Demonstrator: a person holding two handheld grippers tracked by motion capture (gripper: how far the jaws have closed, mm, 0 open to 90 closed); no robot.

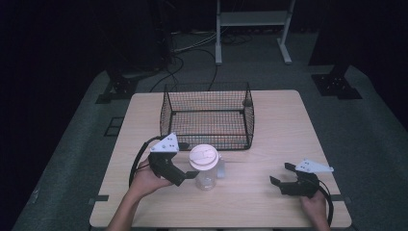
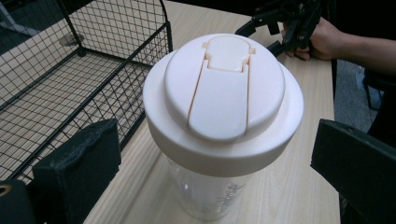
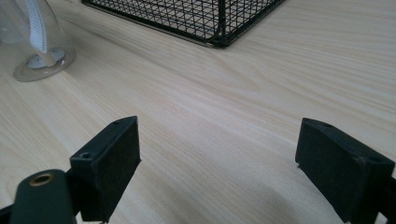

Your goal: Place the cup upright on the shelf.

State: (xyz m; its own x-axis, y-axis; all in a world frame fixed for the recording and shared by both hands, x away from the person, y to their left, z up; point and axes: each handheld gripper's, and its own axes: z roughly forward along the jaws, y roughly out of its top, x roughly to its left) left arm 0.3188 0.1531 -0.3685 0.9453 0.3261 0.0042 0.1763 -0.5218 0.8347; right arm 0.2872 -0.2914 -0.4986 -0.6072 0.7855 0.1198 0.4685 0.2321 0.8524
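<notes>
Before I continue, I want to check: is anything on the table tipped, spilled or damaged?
Nothing stands out. The clear cup stands upright, its white lid shut, beside the wire basket.

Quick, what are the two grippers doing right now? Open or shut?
Left gripper: open, jaws on either side of the clear bottle with the white lid, not clamped.
Right gripper: open, holding nothing, over the table.

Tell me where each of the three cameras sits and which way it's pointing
High view: above the near edge, looking forward and down on the table; both forearms, left gripper, right gripper.
Left gripper view: rides that gripper, facing the bottle between its open jaws; other hand beyond.
Right gripper view: low, along open jaws over bare wood.
All share the wire basket.
</notes>
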